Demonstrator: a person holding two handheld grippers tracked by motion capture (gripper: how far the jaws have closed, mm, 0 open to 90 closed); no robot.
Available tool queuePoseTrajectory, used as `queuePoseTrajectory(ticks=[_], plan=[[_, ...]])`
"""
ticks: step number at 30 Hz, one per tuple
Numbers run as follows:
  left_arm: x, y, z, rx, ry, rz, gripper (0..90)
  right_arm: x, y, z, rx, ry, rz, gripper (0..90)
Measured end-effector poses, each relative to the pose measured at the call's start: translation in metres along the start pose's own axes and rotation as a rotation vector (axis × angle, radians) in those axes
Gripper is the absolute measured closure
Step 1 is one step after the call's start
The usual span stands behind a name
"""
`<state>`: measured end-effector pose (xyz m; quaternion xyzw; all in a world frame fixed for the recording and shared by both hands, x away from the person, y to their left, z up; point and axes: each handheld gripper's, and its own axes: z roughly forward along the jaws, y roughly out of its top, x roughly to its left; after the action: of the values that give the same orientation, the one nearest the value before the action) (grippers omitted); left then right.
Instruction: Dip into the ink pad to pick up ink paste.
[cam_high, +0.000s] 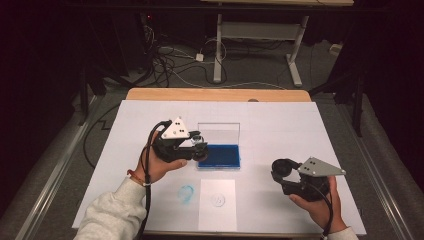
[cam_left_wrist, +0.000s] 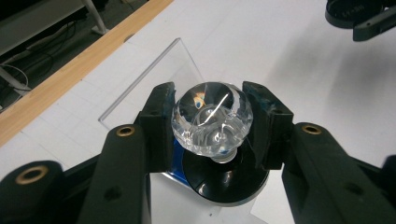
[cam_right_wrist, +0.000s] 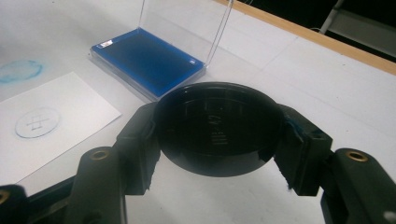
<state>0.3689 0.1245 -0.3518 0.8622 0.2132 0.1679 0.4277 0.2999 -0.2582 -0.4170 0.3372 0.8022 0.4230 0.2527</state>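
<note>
My left gripper (cam_high: 198, 148) (cam_left_wrist: 212, 128) is shut on a clear faceted stamp knob (cam_left_wrist: 212, 119) (cam_high: 199, 142) with a round black base (cam_left_wrist: 226, 182). It hovers over the left edge of the blue ink pad (cam_high: 222, 156) (cam_left_wrist: 178, 156) (cam_right_wrist: 147, 60), whose clear lid (cam_high: 218, 131) (cam_left_wrist: 159, 79) (cam_right_wrist: 182, 28) stands open behind it. My right gripper (cam_high: 281, 171) (cam_right_wrist: 217, 128) is shut on a round black cap (cam_high: 283, 167) (cam_right_wrist: 217, 123), held low over the table at the right, apart from the pad.
A white card (cam_high: 217, 215) (cam_right_wrist: 70, 116) bearing a faint round print (cam_high: 218, 200) (cam_right_wrist: 37, 122) lies near the front edge. A blue smudge (cam_high: 186, 194) (cam_right_wrist: 18, 71) marks the white table cover (cam_high: 300, 125) left of it. Cables and desk legs lie beyond the table.
</note>
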Motion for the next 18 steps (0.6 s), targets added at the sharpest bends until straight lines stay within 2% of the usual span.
queuePoseTrajectory(ticks=[4,11,16,18], plan=[[0.005,0.012,0.003,-0.003,0.001,0.005,55.2,0.002,-0.002,0.001,0.008,0.001,-0.004,38.7],[0.011,0.029,0.016,0.038,0.001,0.044,55.2,0.000,-0.001,0.000,0.004,-0.001,0.000,38.7],[0.013,0.035,0.025,0.063,0.007,0.061,55.2,0.001,-0.003,0.003,0.016,0.000,-0.001,38.6],[0.014,0.033,0.030,0.067,-0.006,0.049,55.2,0.002,-0.003,0.003,0.017,0.002,-0.003,38.6]])
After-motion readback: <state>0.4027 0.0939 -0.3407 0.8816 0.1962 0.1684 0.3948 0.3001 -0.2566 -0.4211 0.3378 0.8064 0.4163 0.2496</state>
